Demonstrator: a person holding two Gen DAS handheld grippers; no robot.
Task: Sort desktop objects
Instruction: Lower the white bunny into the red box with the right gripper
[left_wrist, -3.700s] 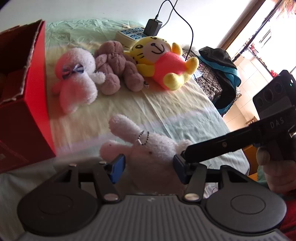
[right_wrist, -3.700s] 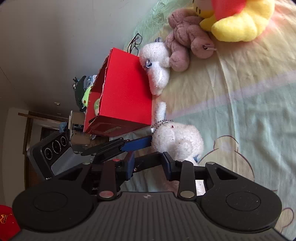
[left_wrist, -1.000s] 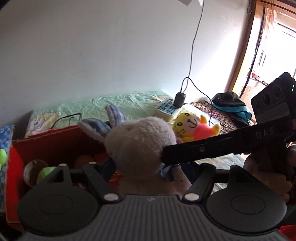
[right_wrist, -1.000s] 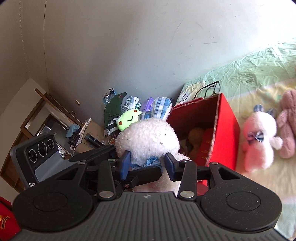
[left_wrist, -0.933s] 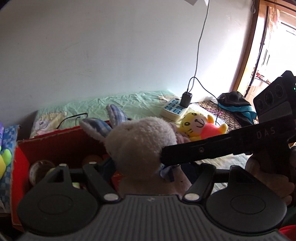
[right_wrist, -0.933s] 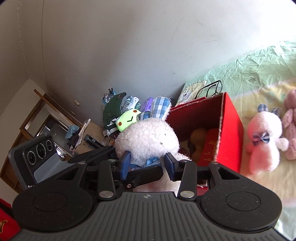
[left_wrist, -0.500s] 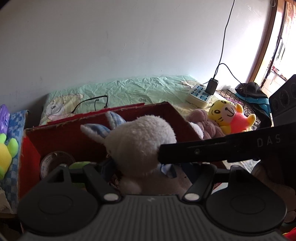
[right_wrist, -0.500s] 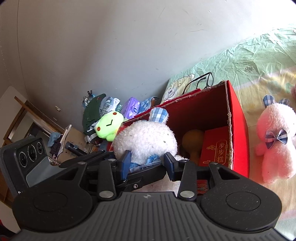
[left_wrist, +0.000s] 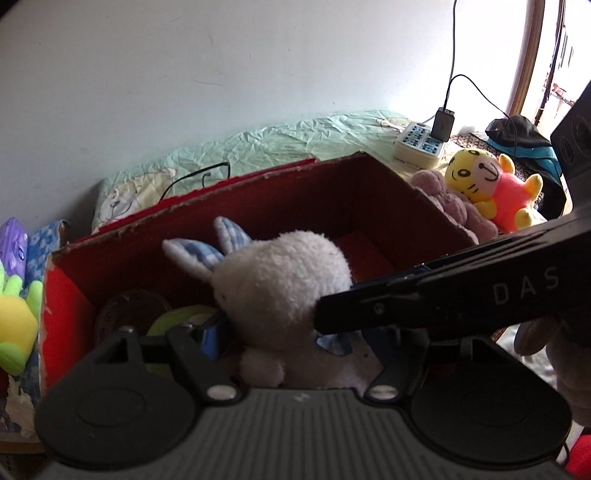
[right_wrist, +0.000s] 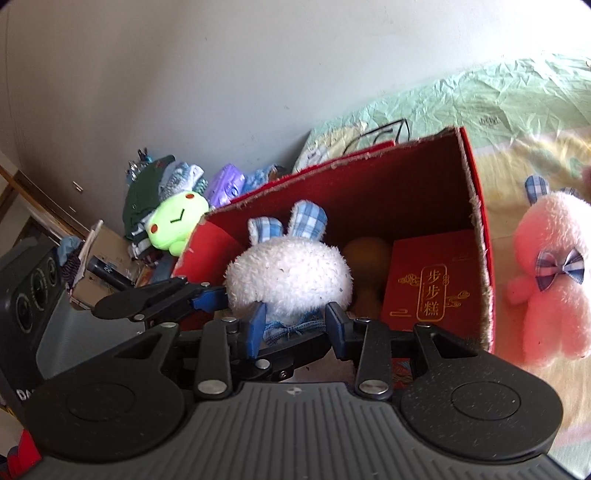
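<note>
A white toy rabbit (left_wrist: 284, 291) with blue checked ears fills the centre of both wrist views, held over the open top of a red cardboard box (left_wrist: 369, 173). Two claws grip it at once.

In the left wrist view, the left claw (left_wrist: 295, 341) sits at the bottom centre, its blue pads on either side of the rabbit's lower body, pressing into the fur at a fairly wide spread. The right claw's black finger crosses in from the right edge and meets the rabbit's side, with part of a hand (left_wrist: 543, 347) behind it.

In the right wrist view, the right claw (right_wrist: 297, 325) is at lower centre. Its blue pads (right_wrist: 256, 326) are on each side of the rabbit's neck, by a small blue bow, and its jaws are closing. The left claw reaches in from the left, one blue pad touching the rabbit's head.

Inside the box, right of the rabbit, lie a red packet with gold lettering (right_wrist: 432, 282) and a brown round thing (right_wrist: 365, 253). A pink toy rabbit (right_wrist: 554, 280) lies on the pale green and yellow sheet (right_wrist: 498, 96) at the right edge. A lime green soft toy (right_wrist: 177, 221) sits left of the box. In the left wrist view, at upper right, a yellow tiger toy (left_wrist: 491, 184), a mauve bear (left_wrist: 454, 206) and a power strip (left_wrist: 421, 144) lie on the sheet.
</note>
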